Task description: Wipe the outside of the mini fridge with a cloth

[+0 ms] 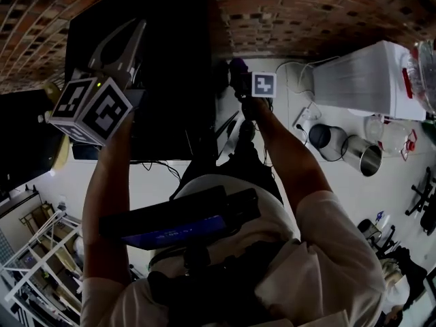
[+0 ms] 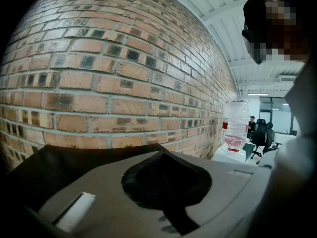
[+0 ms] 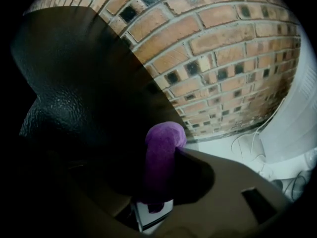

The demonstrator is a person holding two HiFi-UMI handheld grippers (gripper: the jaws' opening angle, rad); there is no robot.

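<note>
The black mini fridge (image 1: 157,80) stands against the brick wall. My right gripper (image 1: 240,80) is shut on a purple cloth (image 1: 236,66) and holds it at the fridge's right side. In the right gripper view the cloth (image 3: 162,152) is a folded wad pinched between the jaws, right next to the fridge's textured black side (image 3: 74,83). Whether it touches the side I cannot tell. My left gripper (image 1: 136,27) is raised over the fridge's top, jaws shut with nothing between them. In the left gripper view the shut left gripper (image 2: 159,155) points at the wall above the fridge top (image 2: 44,167).
The brick wall (image 1: 306,9) runs behind the fridge. To the right stand a white appliance (image 1: 368,80), a dark pot (image 1: 323,137), a metal bin (image 1: 366,158) and loose cables. A white rack (image 1: 34,257) is at lower left. A water bottle (image 2: 236,125) stands further along the wall.
</note>
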